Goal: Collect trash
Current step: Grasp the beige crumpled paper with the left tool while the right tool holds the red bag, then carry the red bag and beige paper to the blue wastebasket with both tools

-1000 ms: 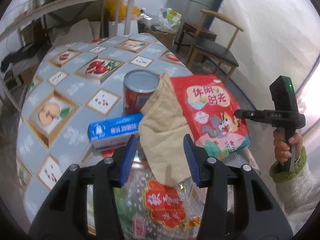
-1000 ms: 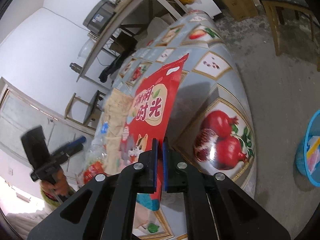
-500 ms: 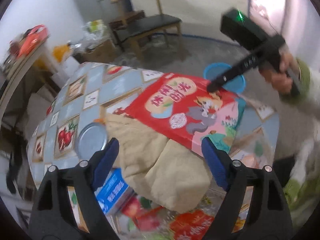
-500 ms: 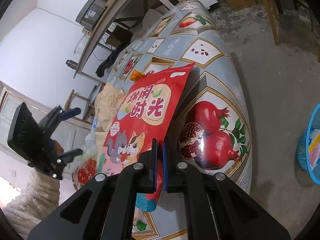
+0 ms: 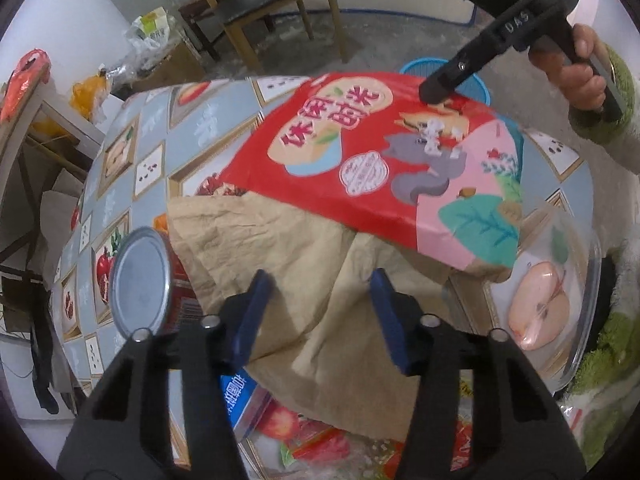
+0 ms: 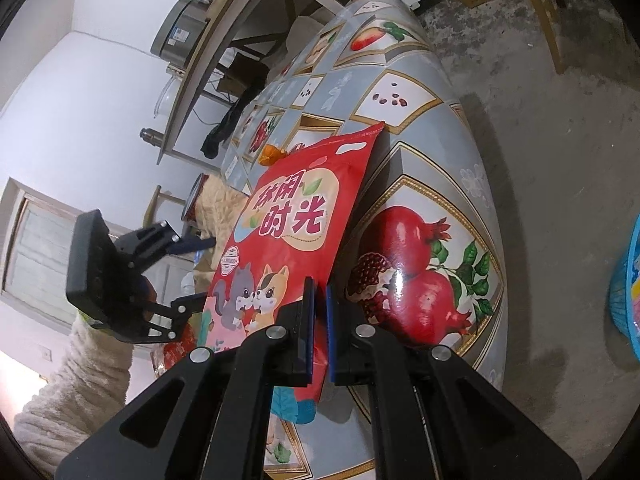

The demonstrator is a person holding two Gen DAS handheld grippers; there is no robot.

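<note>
My right gripper (image 6: 319,308) is shut on the edge of a red snack bag (image 6: 292,232) with cartoon animals, holding it above the table; bag (image 5: 384,160) and right gripper (image 5: 434,94) also show in the left wrist view. My left gripper (image 5: 320,300) is open and empty, hovering over a crumpled brown paper bag (image 5: 288,272) that lies partly under the snack bag. A red can (image 5: 140,284) with a silver lid stands left of it. A blue box (image 5: 240,400) and red wrappers (image 5: 320,440) lie below.
The round table (image 6: 408,92) has a fruit-patterned cloth. A clear glass bowl (image 5: 560,300) sits at its right edge. A blue basket (image 6: 626,292) stands on the floor to the right. A wooden chair (image 5: 272,4) and a long bench table (image 6: 240,32) stand beyond.
My left gripper has swung over the brown paper bag and looks down on it more steeply. My right gripper keeps its hold on the snack bag, which has shifted slightly.
</note>
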